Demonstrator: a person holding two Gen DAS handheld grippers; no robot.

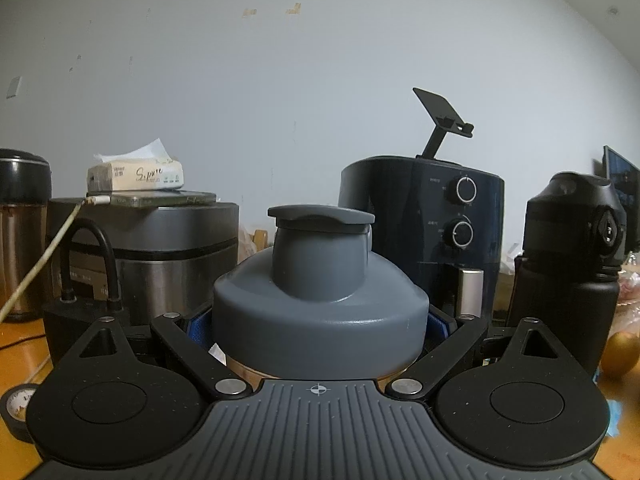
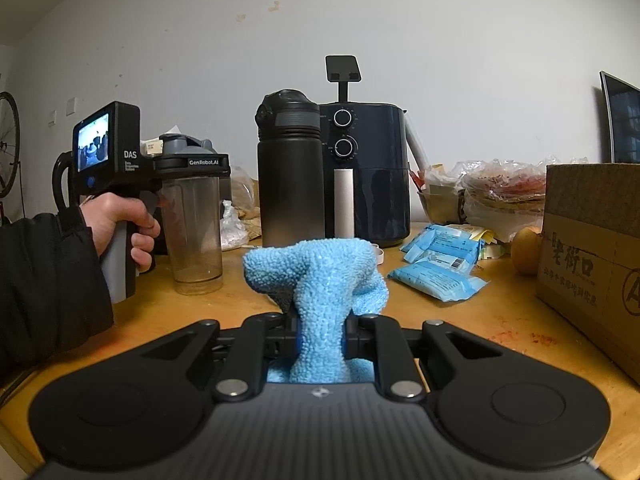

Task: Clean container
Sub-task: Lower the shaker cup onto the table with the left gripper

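right wrist view: right gripper pinches blue cloth.
left gripper clamps shaker bottle at its lid; hard wiping might pop it off.

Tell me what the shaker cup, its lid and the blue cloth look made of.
Shaker cup: probably clear smoky plastic, since the table shows through it.
Lid: matte grey moulded plastic with soft highlights.
Blue cloth: looped, fuzzy pile, likely microfibre.
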